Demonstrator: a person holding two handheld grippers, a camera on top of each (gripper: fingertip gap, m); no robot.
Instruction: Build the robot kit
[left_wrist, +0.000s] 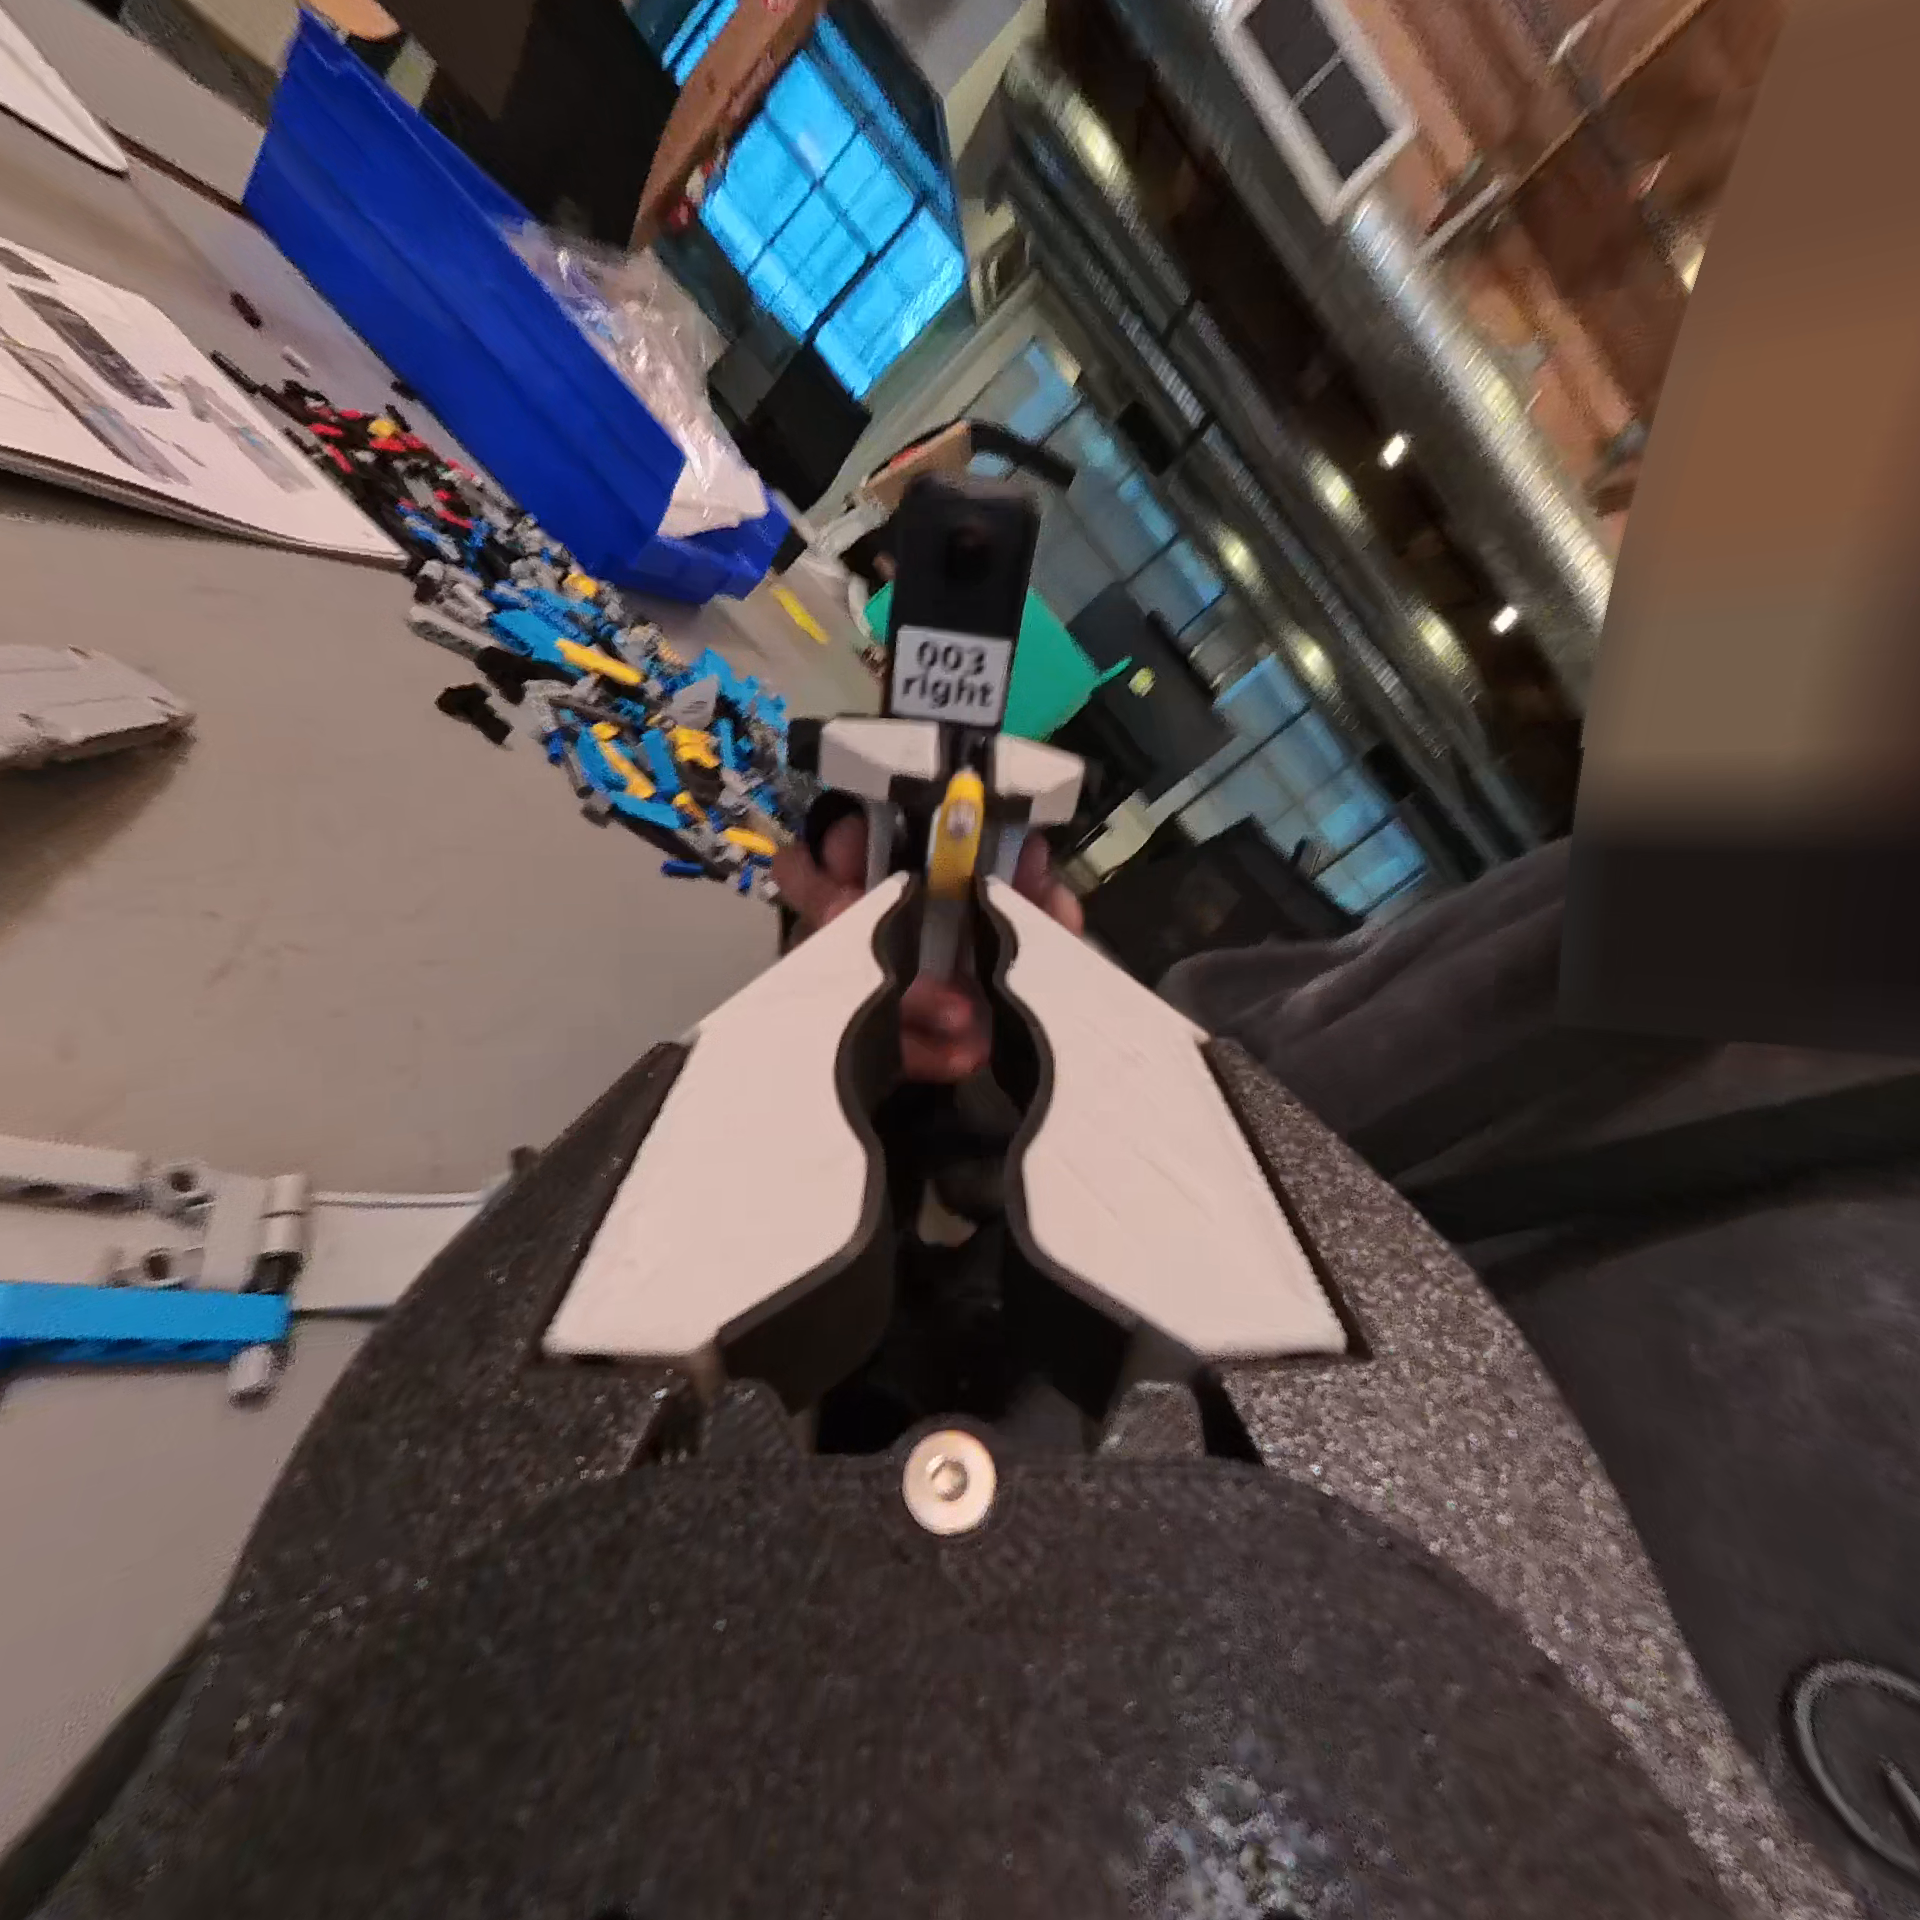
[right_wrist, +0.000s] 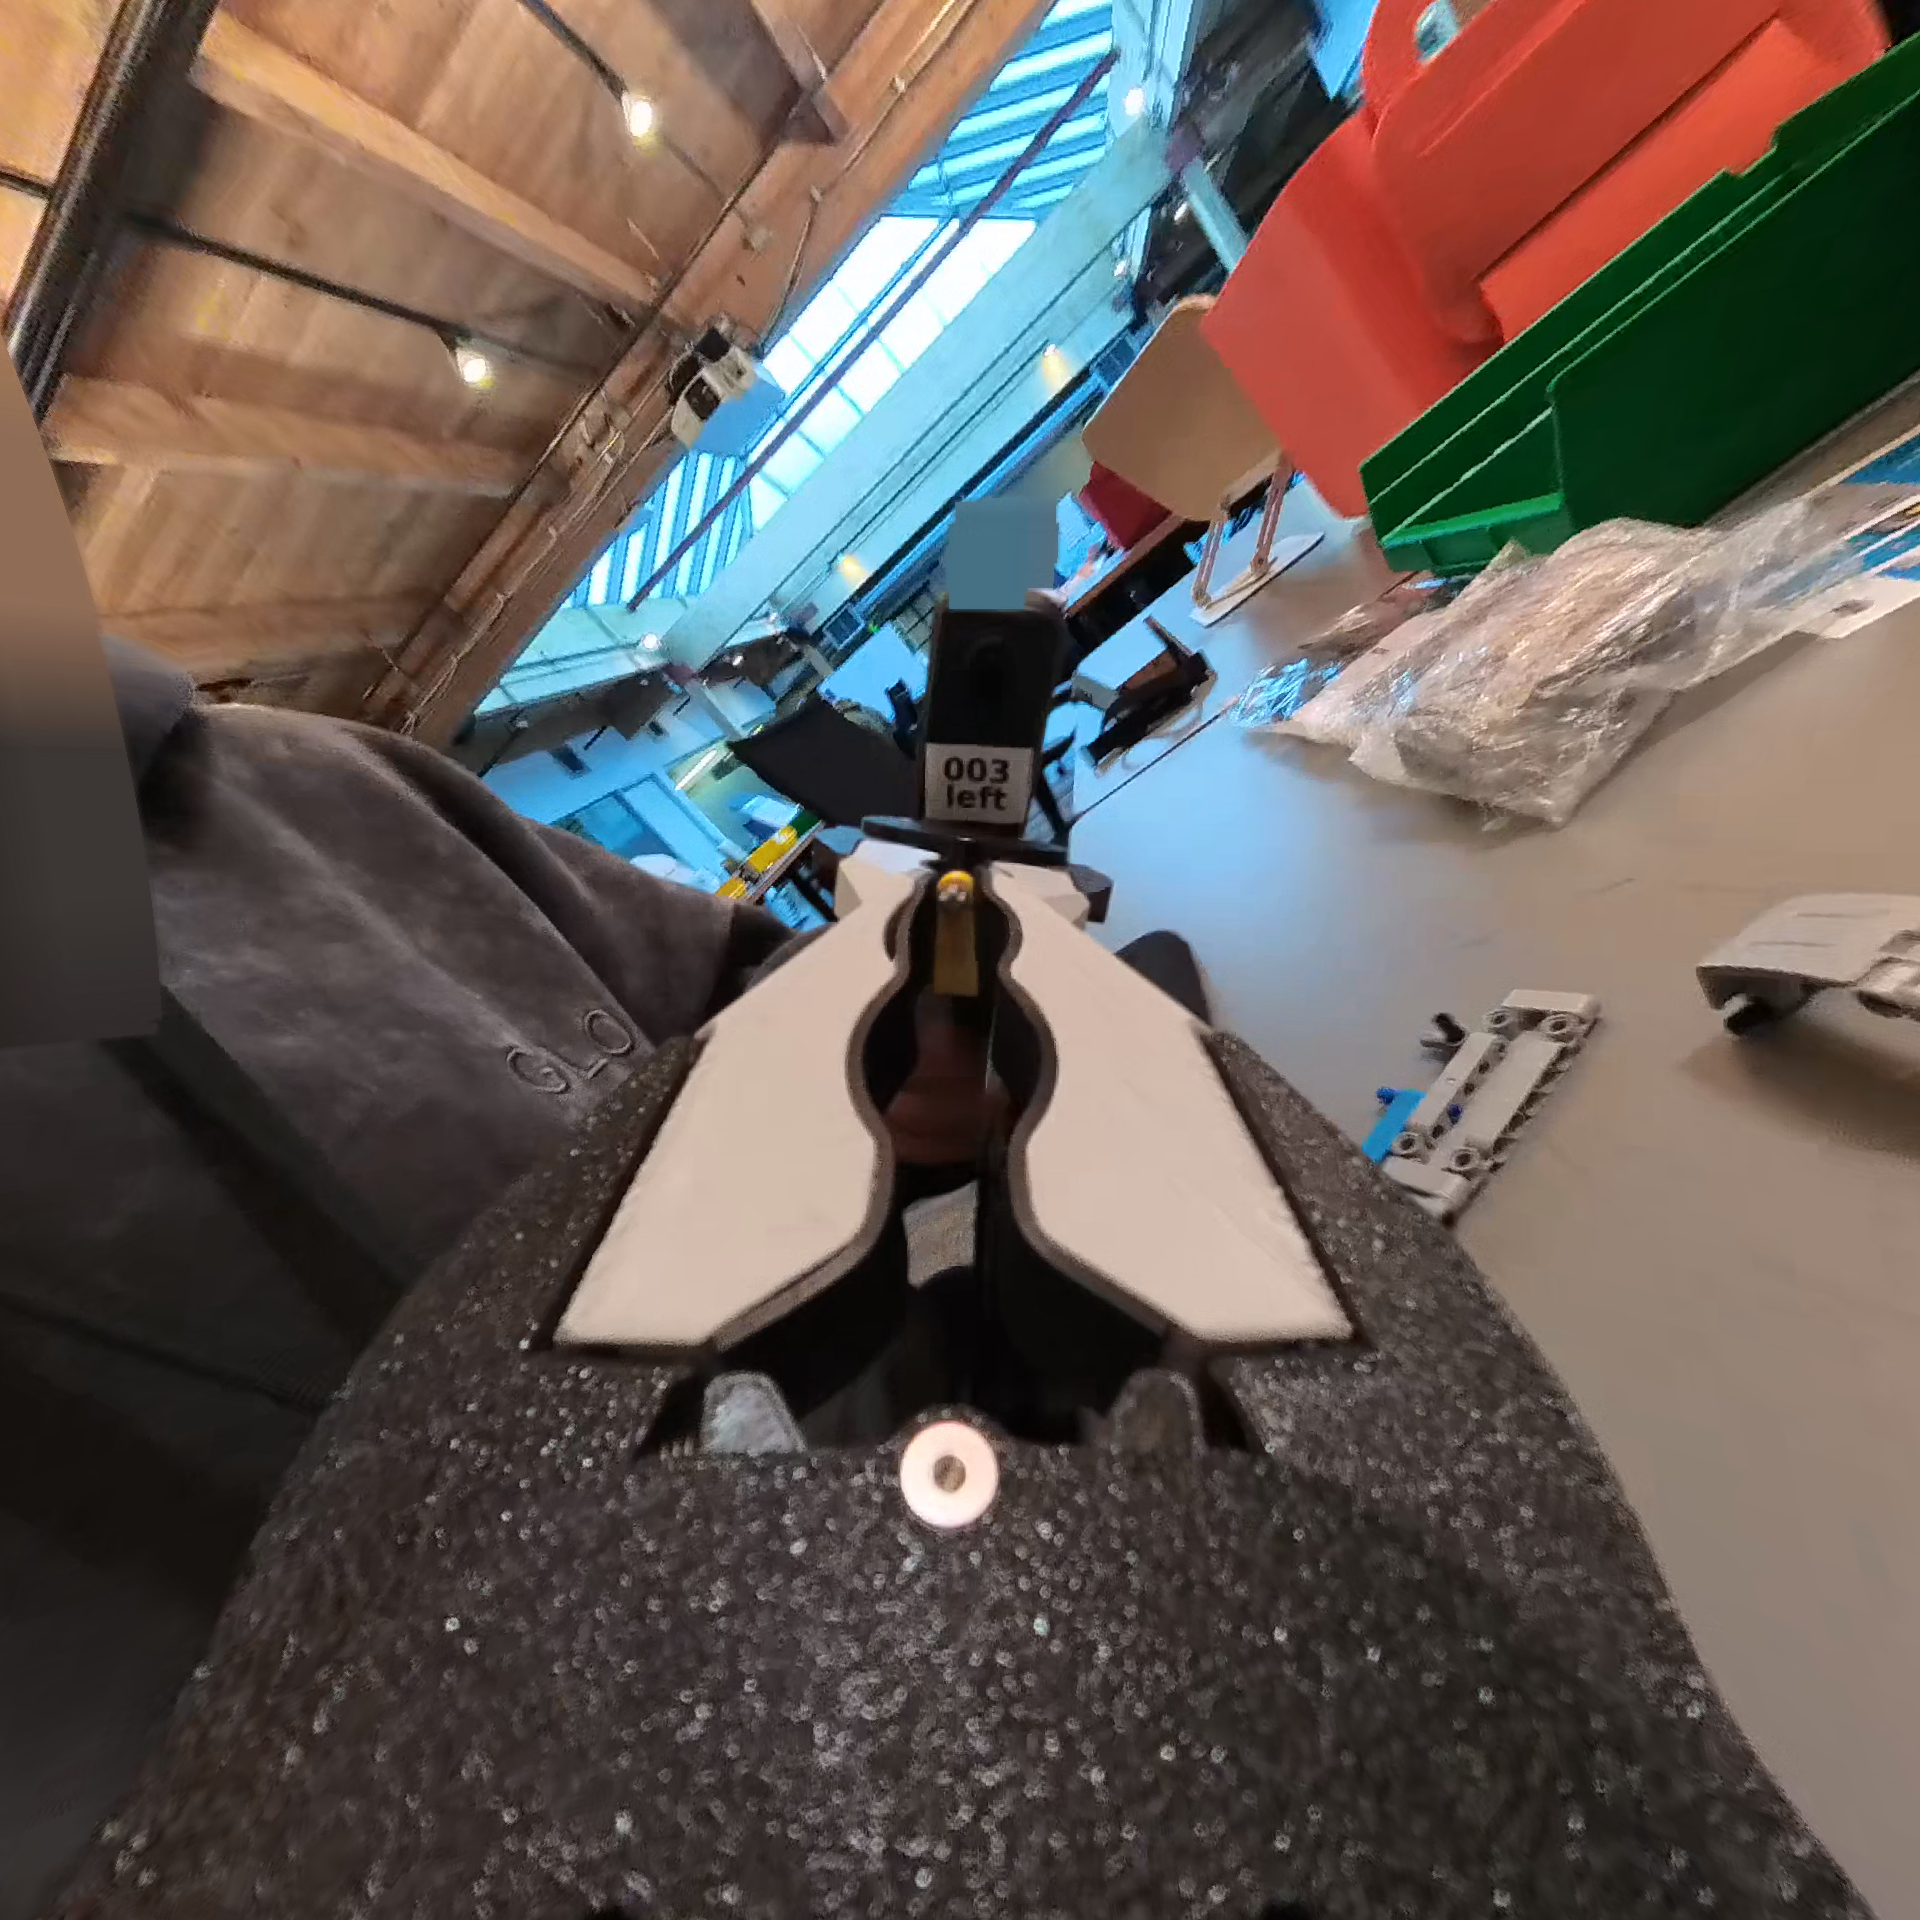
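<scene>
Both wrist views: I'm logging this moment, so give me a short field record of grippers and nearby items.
left hand-held gripper: closed on yellow-and-grey piece
right hand-held gripper: grips the same piece's other end
height: both raised off grey table
loose parts: brick pile
bins: blue bin; green bin
also: plastic bags

A heap of small blue, yellow and grey bricks (left_wrist: 613, 686) lies at ten o'clock on the grey table (left_wrist: 312, 935), beside a blue bin (left_wrist: 447, 301) and an open booklet (left_wrist: 135, 405).
</scene>
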